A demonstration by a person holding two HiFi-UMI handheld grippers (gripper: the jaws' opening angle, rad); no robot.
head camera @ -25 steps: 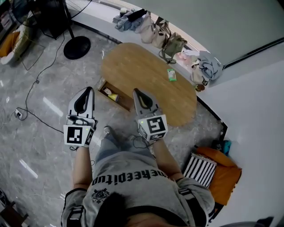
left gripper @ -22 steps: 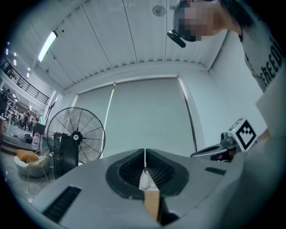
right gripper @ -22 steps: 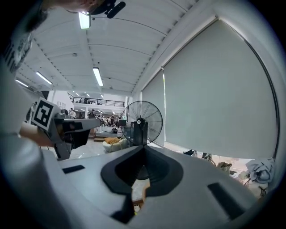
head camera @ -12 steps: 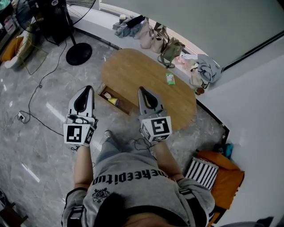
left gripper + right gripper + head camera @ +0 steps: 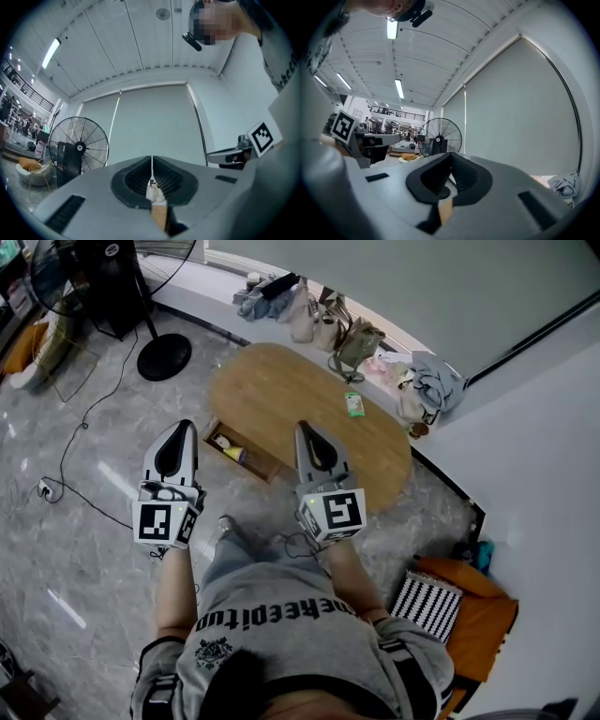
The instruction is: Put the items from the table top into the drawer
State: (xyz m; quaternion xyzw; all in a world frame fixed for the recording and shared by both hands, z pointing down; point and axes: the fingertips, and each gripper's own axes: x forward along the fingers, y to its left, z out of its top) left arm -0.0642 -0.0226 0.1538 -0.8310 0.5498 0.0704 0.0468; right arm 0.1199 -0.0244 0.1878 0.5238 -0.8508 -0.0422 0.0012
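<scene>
Both grippers were held level above the floor, short of the oval wooden table [image 5: 281,381].

- The left gripper [image 5: 187,426] was seen with jaws pressed together and nothing between them.
- The right gripper [image 5: 304,427] was likewise closed and empty.
- The open drawer [image 5: 261,466] was noted below and between the two grippers. It already held a yellow item [image 5: 236,454] and a pale one that could not be identified.
- One green packet [image 5: 354,405] was left on the table top, ahead and to the right of the right gripper and well apart from it.

Risks judged:

- If the jaws were not opened before the reach, the flat packet would probably be pushed across the smooth wood toward the far edge and the bags [image 5: 347,334] beyond it.
- A thin packet might be pinched poorly and dropped short of the drawer.
- The drawer front projected under the right gripper, so a low pass might strike it.
</scene>
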